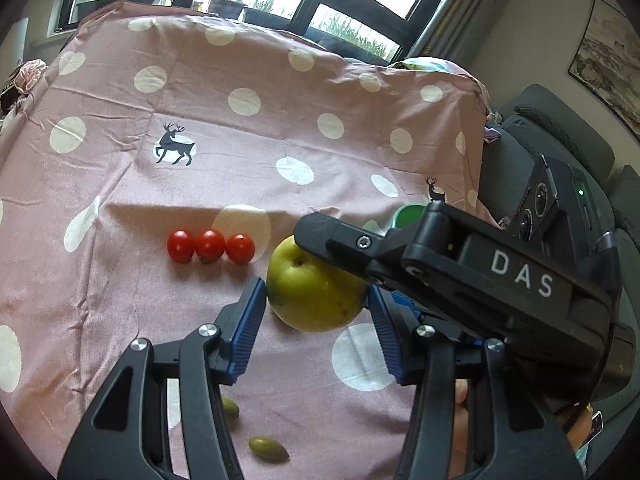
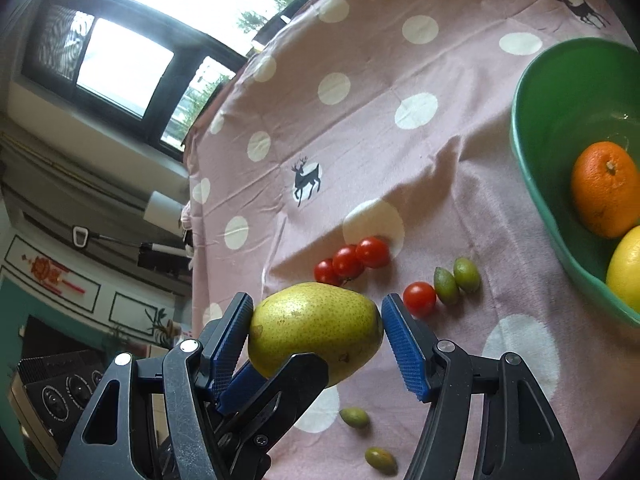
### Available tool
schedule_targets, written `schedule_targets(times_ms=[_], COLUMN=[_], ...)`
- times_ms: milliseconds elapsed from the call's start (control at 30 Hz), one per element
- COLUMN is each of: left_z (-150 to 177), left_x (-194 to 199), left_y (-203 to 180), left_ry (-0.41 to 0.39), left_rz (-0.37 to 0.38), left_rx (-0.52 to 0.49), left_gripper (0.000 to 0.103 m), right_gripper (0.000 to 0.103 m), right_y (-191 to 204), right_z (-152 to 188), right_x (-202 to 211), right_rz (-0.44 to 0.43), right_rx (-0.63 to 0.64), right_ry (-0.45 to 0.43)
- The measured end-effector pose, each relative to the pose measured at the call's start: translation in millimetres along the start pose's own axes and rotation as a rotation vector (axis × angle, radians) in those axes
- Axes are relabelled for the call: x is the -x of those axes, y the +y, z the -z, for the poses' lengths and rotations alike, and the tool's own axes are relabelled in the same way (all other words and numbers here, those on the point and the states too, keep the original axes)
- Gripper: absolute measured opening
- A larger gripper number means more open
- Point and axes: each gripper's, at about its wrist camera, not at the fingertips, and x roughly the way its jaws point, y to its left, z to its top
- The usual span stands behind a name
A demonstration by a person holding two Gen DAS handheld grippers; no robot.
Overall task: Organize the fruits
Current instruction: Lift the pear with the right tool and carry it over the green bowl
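A: Over the pink spotted cloth [image 1: 120, 200] on the counter, spotted the pear [image 2: 316, 328] yet?

B: Spotted it. Found it caught by both tools at once. Saw the right gripper [image 2: 316, 312] with jaws clamped on the pear's two ends, blue pads pressed to the skin.

A: And the left gripper [image 1: 316, 294]?

B: Closed on the same pear, across its narrower middle. Looked pressed against both flanks, with one black finger of the right tool laid over the top of the fruit.

A: Resting on the cloth, or up?

B: Looked raised clear of the cloth from the right wrist view. Could not tell for certain from the left.

A: Noticed anything else lying about?

B: Counted three cherry tomatoes [image 1: 211, 246] in a touching row just beyond the pear. Saw a fourth tomato [image 2: 419, 299] apart from them, just beside a pair of small green fruits [image 2: 456, 280]. Found two more small green fruits [image 2: 354, 417] lying loose, nearer the camera than the pear and a little apart from each other.

A: And off to the right?

B: Made out a green bowl [image 2: 532, 168] standing on the cloth, well apart from the pear, holding an orange [image 2: 604, 188] and, touching it, a yellow fruit [image 2: 628, 272] cut off by the edge of the view.
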Motion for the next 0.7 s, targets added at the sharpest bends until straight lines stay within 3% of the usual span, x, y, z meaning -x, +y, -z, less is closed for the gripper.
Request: schedule_targets(times_ms=[333, 700], left_z=[-2, -2], left_x=[-2, -26], left_y=[-35, -71], left_ry=[-0.029, 0.016], left_rz=[0.068, 0.159], left_rx=[-0.076, -0.141], left_gripper=[0.052, 0.052], right_gripper=[0.068, 0.068], right_y=[-12, -42], right_z=[-5, -10], right_x=[43, 79], right_rz=[0.006, 0.056], right_rx=[-0.032, -0.111], right_ry=[-0.115, -0.214])
